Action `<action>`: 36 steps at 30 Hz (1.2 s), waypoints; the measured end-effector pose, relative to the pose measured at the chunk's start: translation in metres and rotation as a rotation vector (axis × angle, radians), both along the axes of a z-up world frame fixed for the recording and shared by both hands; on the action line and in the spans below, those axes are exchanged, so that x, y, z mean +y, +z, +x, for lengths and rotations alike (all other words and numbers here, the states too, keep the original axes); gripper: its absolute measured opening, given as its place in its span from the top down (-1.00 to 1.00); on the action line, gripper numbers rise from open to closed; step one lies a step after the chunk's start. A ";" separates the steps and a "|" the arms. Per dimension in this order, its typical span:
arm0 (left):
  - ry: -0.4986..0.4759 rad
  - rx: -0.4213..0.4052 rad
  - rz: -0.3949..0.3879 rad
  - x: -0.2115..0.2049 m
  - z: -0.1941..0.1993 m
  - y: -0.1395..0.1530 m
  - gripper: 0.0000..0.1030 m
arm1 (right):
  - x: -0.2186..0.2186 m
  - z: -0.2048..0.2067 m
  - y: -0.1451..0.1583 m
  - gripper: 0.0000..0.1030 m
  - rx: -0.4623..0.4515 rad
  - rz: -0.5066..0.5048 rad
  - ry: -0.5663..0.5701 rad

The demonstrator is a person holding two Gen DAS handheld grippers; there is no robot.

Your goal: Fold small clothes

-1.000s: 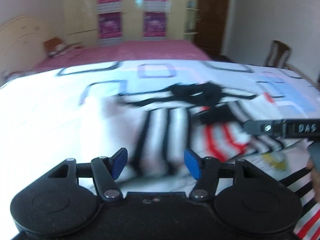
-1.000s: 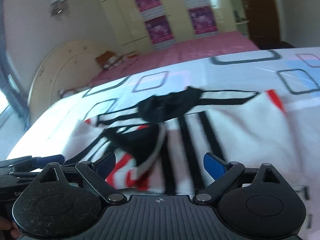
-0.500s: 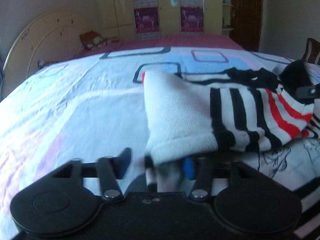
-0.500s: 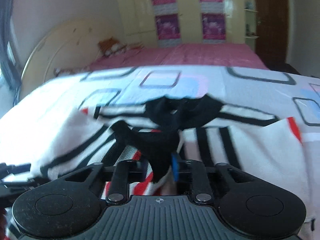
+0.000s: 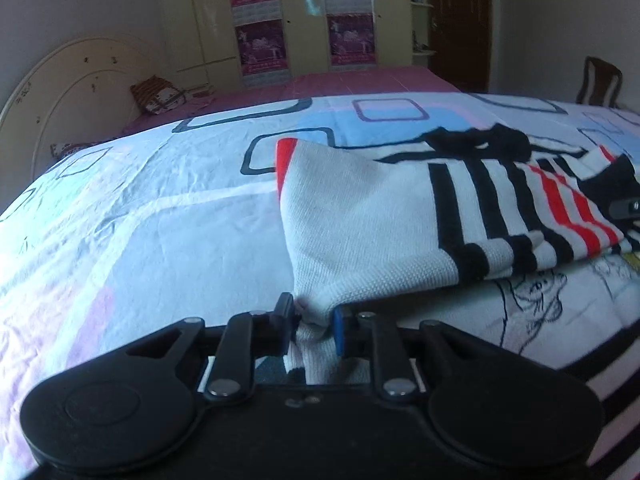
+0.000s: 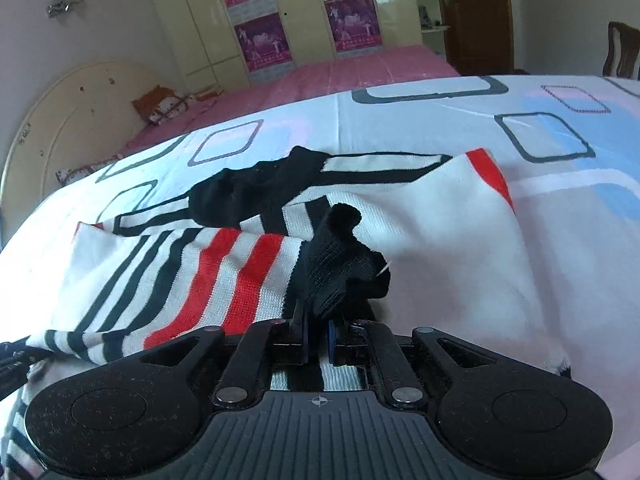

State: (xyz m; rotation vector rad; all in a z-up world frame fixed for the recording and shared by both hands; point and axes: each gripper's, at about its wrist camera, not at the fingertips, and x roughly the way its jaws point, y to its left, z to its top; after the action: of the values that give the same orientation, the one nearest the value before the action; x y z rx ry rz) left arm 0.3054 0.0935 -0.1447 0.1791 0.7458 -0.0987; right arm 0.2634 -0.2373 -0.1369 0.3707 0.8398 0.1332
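- One white knit sweater point(image 5: 360, 216) with black and red stripes lies rumpled on the patterned bedsheet point(image 5: 160, 216).
- My left gripper point(image 5: 314, 326), just closing, pinches its white hem.
- My right gripper point(image 6: 318, 334) clamps its black cuff point(image 6: 340, 256).

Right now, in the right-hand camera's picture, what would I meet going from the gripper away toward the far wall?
Right gripper → black cuff of the striped sweater → patterned bedsheet → pink bed → wardrobe bearing purple posters.

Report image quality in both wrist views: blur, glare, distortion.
Left wrist view: sharp on the striped sweater, fisheye bends the bed sheet, dark vignette in the corners. Right wrist view: sharp too, sheet washed out by daylight, wardrobe lines curve.
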 end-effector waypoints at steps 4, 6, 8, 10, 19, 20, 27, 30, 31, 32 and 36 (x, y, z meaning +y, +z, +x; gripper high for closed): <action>-0.004 0.029 -0.041 0.009 -0.005 0.007 0.44 | -0.012 -0.009 0.011 -0.07 -0.014 -0.037 -0.039; -0.007 0.043 -0.060 0.017 -0.011 0.010 0.42 | -0.018 -0.013 0.016 -0.06 -0.023 -0.039 -0.044; 0.009 0.051 -0.091 0.027 -0.017 0.015 0.43 | -0.022 -0.013 0.018 -0.06 -0.033 -0.046 -0.050; 0.040 0.051 -0.131 0.037 -0.017 0.023 0.43 | -0.025 -0.008 0.015 -0.06 -0.028 -0.035 -0.057; 0.060 0.035 -0.259 0.015 0.044 0.040 0.43 | -0.020 0.022 0.000 0.05 0.000 -0.001 -0.065; 0.054 0.034 -0.266 0.010 0.051 0.039 0.43 | -0.018 0.023 0.001 0.29 -0.004 -0.009 -0.054; 0.061 0.061 -0.263 -0.008 0.098 0.018 0.43 | -0.012 0.021 0.014 0.63 -0.070 -0.050 -0.002; 0.068 0.063 -0.236 -0.009 0.113 0.009 0.43 | -0.009 0.013 0.028 0.63 -0.157 -0.110 0.012; 0.072 0.069 -0.224 -0.008 0.117 0.005 0.44 | -0.010 0.014 0.025 0.63 -0.153 -0.138 0.008; 0.077 0.074 -0.214 -0.007 0.120 0.001 0.41 | -0.012 0.017 0.017 0.63 -0.112 -0.154 0.003; 0.079 0.067 -0.208 -0.004 0.123 -0.002 0.41 | -0.024 0.022 -0.004 0.65 -0.015 -0.123 -0.010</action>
State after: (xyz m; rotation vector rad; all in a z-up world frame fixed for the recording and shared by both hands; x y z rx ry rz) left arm 0.4281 0.0891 -0.1470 -0.0522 0.8031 -0.1071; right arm 0.2849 -0.2616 -0.1413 0.2578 0.8267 0.0748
